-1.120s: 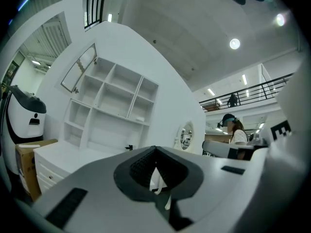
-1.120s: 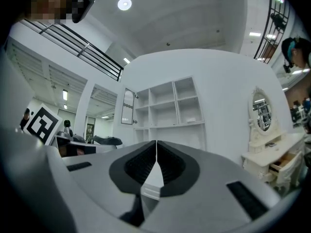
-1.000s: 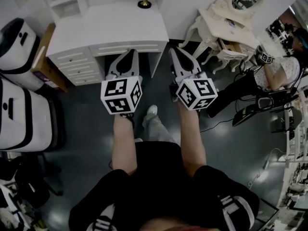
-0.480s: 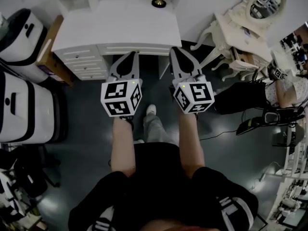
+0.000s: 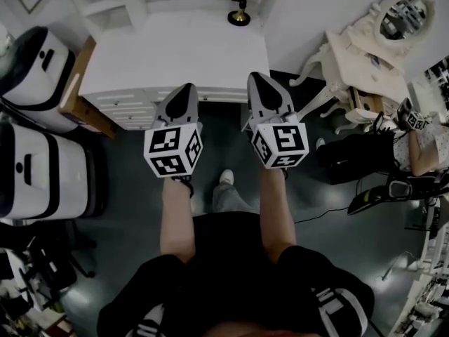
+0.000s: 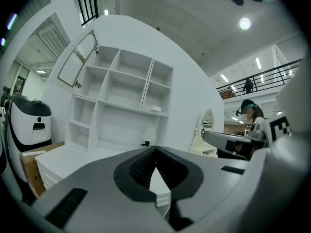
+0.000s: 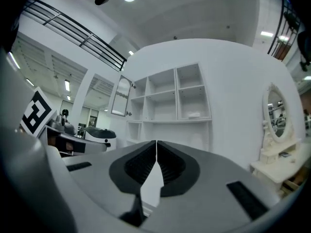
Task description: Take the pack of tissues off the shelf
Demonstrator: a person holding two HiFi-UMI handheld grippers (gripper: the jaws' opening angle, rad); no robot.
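Note:
The pack of tissues (image 6: 155, 109) is a small white packet lying in a right-hand compartment of the white shelf unit (image 6: 121, 91) above the desk; the right gripper view shows the pack (image 7: 194, 115) too. In the head view it is hidden. My left gripper (image 5: 184, 90) and right gripper (image 5: 256, 79) are held side by side over the front edge of the white desk (image 5: 175, 48), far short of the shelf. In their own views, the left gripper (image 6: 155, 149) and right gripper (image 7: 156, 142) are both shut and hold nothing.
A small dark ornament (image 5: 240, 14) stands at the back of the desk. White-and-black machines (image 5: 35, 69) and a cardboard box (image 5: 77, 90) stand to the left. At right are a white vanity with an oval mirror (image 5: 372, 41) and a seated person (image 5: 421, 139).
The person has stepped toward the desk: it sits lower and larger in the head view, and both gripper tips now reach over its front edge. Both grippers stayed shut.

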